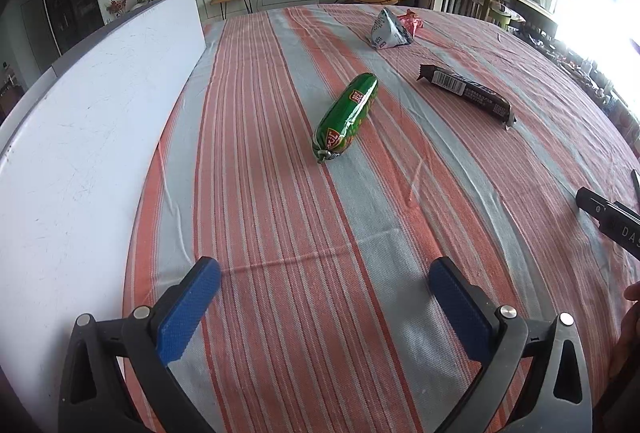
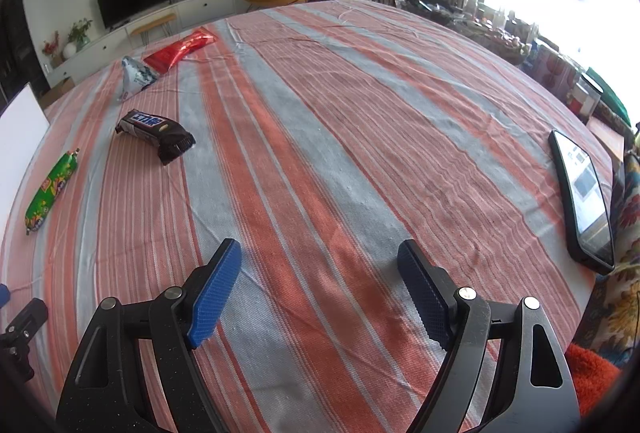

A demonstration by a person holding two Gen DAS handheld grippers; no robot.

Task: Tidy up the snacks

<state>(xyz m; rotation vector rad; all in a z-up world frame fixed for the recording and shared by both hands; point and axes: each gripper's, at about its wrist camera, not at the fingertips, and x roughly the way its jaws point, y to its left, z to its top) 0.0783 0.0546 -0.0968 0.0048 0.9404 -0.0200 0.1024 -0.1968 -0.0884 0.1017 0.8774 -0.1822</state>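
A green sausage snack (image 1: 346, 116) lies on the striped tablecloth (image 1: 280, 213), ahead of my open, empty left gripper (image 1: 324, 277). A dark chocolate bar (image 1: 466, 93) lies to its right, a silver-white pouch (image 1: 386, 30) and a red packet (image 1: 412, 20) farther back. In the right wrist view the sausage (image 2: 50, 191), chocolate bar (image 2: 156, 132), pouch (image 2: 135, 76) and red packet (image 2: 180, 49) lie far left. My right gripper (image 2: 320, 257) is open and empty over bare cloth.
A white board (image 1: 88, 121) lies along the table's left side. A black phone (image 2: 584, 197) lies near the right edge. The other gripper's black body (image 1: 612, 221) shows at right. Clutter and chairs stand beyond the table.
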